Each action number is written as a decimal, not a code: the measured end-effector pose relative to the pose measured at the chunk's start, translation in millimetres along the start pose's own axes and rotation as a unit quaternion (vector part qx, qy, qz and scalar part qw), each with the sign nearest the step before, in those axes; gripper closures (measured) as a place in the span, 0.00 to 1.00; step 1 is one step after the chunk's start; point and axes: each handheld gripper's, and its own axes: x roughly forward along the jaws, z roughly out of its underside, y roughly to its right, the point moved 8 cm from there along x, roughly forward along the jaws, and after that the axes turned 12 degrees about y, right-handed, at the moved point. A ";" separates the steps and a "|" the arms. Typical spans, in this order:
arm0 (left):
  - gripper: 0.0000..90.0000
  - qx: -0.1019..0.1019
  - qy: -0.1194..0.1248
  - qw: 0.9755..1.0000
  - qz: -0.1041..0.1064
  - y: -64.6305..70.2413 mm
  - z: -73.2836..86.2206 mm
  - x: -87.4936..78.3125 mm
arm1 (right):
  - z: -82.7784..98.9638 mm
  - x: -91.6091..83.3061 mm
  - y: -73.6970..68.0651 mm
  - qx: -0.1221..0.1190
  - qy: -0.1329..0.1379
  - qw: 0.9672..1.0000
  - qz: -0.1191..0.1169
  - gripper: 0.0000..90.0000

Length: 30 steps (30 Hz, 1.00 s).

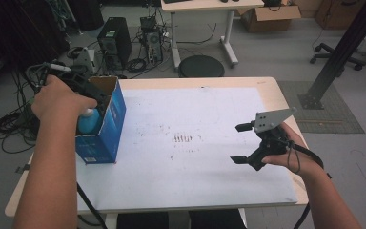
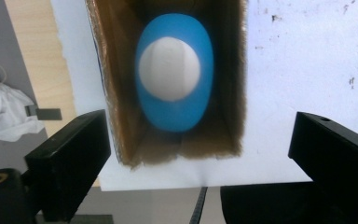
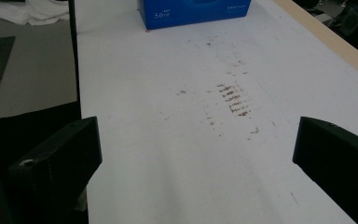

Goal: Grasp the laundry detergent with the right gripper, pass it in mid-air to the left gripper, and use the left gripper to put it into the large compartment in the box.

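Bottle (image 2: 174, 74): blue, white-capped, boxed.

From above, the left hand (image 1: 59, 100) covers most of the left gripper (image 1: 93, 102) and the blue bottle (image 1: 89, 121) inside the box (image 1: 112, 126). The right gripper view crops that box's top. The bottle's white cap (image 2: 169, 69) looks blurred.

The blue bottle (image 2: 175, 109) with its white cap (image 2: 169, 68) stands upright inside the box. The blue cardboard box (image 1: 106, 130) stands open-topped at the table's left edge.
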 end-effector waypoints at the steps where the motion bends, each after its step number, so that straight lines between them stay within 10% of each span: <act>1: 0.05 0.003 0.003 1.000 0.001 2.5 -0.6 -3.0 | -0.4 -0.5 -0.1 0.000 0.000 1.000 0.000 0.01; 10: 0.00 0.053 0.021 0.998 -0.002 31.5 -6.7 -33.2 | -11.3 -6.5 0.9 -0.008 -0.003 1.000 0.004 0.01; 16: 0.00 0.113 0.030 0.993 0.013 63.9 -9.7 -49.2 | -22.7 -11.3 1.9 -0.018 -0.011 1.000 0.005 0.01; 30: 0.00 0.273 0.031 0.959 0.063 148.0 6.2 -49.4 | -46.8 -17.7 7.0 -0.041 -0.058 0.997 0.008 0.01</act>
